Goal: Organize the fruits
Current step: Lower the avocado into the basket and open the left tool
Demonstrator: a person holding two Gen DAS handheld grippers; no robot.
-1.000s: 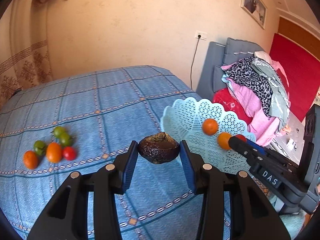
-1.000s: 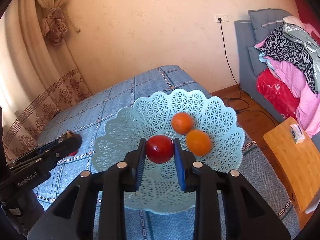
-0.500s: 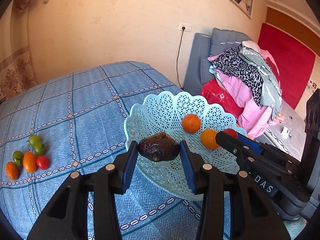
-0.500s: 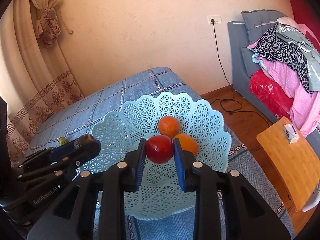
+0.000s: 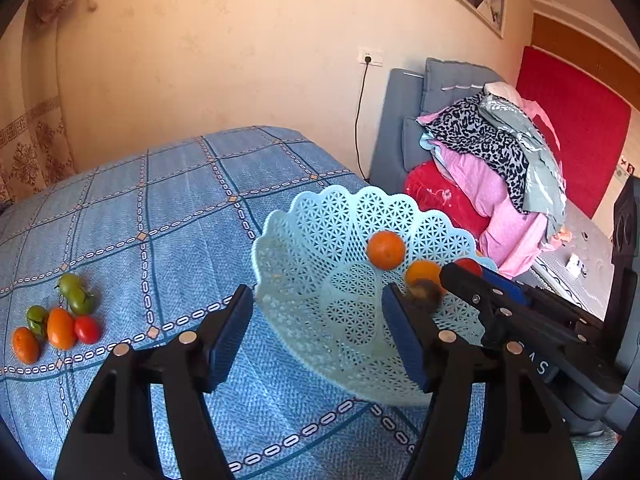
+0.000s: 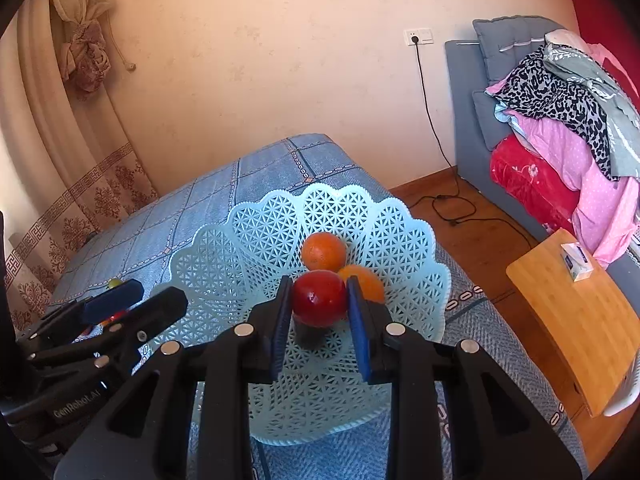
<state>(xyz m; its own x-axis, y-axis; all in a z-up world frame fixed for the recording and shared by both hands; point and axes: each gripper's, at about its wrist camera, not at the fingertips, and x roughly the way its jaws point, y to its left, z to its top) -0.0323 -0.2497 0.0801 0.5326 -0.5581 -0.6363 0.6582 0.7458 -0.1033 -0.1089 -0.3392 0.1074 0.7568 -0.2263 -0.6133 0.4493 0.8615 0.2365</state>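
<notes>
A pale blue lattice basket (image 5: pixel 320 240) (image 6: pixel 248 248) sits on the blue checked bed. It holds two oranges (image 5: pixel 385 249) (image 6: pixel 323 250) and a dark brown fruit (image 5: pixel 426 294), blurred, just past my left gripper's right finger; in the right wrist view it shows dark (image 6: pixel 313 334) under the red fruit. My left gripper (image 5: pixel 318 338) is open and empty over the basket's near side. My right gripper (image 6: pixel 320 312) is shut on a red fruit (image 6: pixel 319 298) above the basket; it also shows in the left wrist view (image 5: pixel 472 280).
Several small tomatoes, green, orange and red (image 5: pixel 60 316), lie on the bed at the left. A grey sofa with piled clothes (image 5: pixel 492 152) stands at the right. A wooden board (image 6: pixel 580 320) lies right of the bed. A wall and curtain are behind.
My left gripper has opened and let go of the dark brown fruit, which has dropped into the basket. My right gripper still holds the red fruit over the basket.
</notes>
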